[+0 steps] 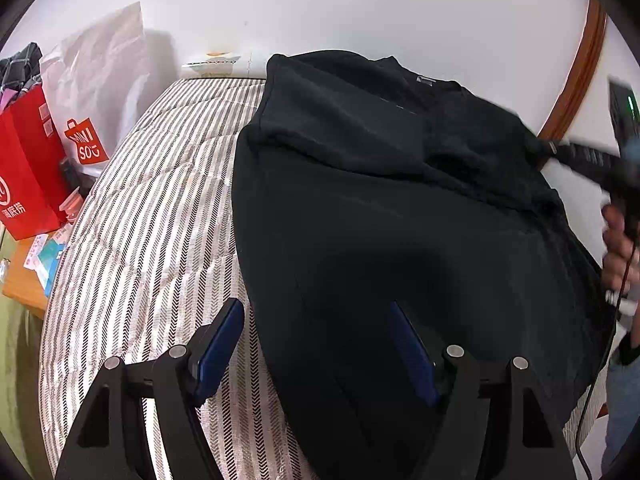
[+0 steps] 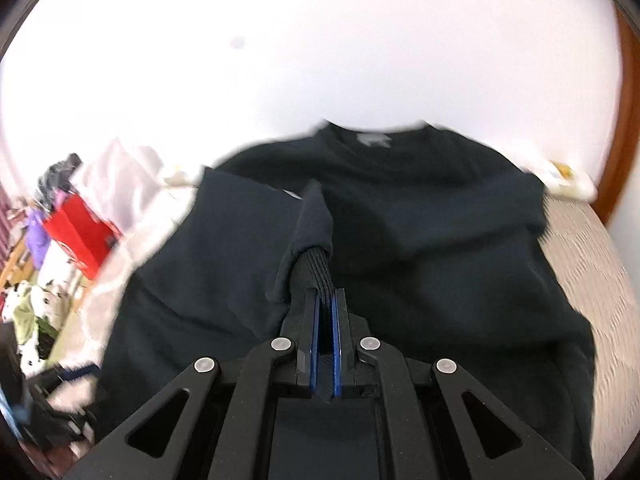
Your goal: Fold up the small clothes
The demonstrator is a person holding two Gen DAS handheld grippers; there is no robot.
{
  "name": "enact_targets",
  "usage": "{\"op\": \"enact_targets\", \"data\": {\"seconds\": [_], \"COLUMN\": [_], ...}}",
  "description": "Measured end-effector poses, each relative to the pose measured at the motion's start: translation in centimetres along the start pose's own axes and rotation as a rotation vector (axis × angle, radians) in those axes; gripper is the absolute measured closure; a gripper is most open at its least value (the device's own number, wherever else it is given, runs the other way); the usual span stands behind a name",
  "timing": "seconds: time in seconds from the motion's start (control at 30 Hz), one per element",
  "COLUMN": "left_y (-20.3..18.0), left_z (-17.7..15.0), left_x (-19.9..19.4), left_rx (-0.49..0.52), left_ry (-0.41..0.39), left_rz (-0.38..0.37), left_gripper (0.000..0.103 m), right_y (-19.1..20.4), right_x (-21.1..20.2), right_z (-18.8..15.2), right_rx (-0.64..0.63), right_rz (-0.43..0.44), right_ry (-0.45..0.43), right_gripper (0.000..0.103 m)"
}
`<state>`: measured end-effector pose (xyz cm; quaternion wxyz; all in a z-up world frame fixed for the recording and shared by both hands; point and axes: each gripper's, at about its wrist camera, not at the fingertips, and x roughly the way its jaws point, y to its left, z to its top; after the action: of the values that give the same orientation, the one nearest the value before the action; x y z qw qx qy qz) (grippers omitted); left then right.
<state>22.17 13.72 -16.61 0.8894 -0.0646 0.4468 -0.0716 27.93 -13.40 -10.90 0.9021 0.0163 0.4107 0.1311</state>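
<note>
Sweatshirt: a black sweatshirt point(image 1: 400, 220) lies spread on the bed, collar toward the white wall, taking up the right part of the striped cover in the left wrist view.
Left sleeve: folded in over the chest, its cuff edge lying across the body near the collar.
Right sleeve: its ribbed cuff point(image 2: 316, 272) is lifted off the body of the garment; the sleeve rises in a ridge toward the middle of the chest.
Right gripper: the right gripper point(image 2: 325, 300) has its blue-lined fingers pressed together on the ribbed cuff; the view is blurred.
Left gripper: the left gripper point(image 1: 316, 344) hangs over the hem end of the sweatshirt with its fingers wide apart and nothing between them; one finger is over the bed cover, the other over the black cloth.
Bed: the bed point(image 1: 160, 208) has a brown-and-white herringbone striped cover.
Beside the bed: a red paper bag point(image 1: 28, 168) and a white plastic bag point(image 1: 100, 80) stand at the left edge, by a wooden surface with small packets on it.
Background: a white wall point(image 1: 360, 8) with a curved wooden frame at the right.
</note>
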Motion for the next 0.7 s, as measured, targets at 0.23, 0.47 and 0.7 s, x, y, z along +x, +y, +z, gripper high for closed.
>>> {"op": "enact_targets", "data": {"seconds": [0.23,0.47,0.7], "left_y": [1.6,2.7,0.9], "left_z": [-0.2,1.0,5.1], "left_x": [-0.9,-1.5,0.4], "left_rx": [-0.029,-0.031,0.003], "left_ry": [0.0,-0.024,-0.062], "left_rz": [0.023,0.039,0.036], "left_gripper": [0.031,0.031,0.031], "right_y": [9.6,13.0,3.1], "right_x": [4.6,3.7,0.0], "right_z": [5.2,7.0,3.1], "right_rx": [-0.024,-0.116,-0.107], "right_rz": [0.178,0.293,0.029], "right_ry": [-0.003,-0.084,-0.081], "right_gripper": [0.097,0.059,0.055]}}
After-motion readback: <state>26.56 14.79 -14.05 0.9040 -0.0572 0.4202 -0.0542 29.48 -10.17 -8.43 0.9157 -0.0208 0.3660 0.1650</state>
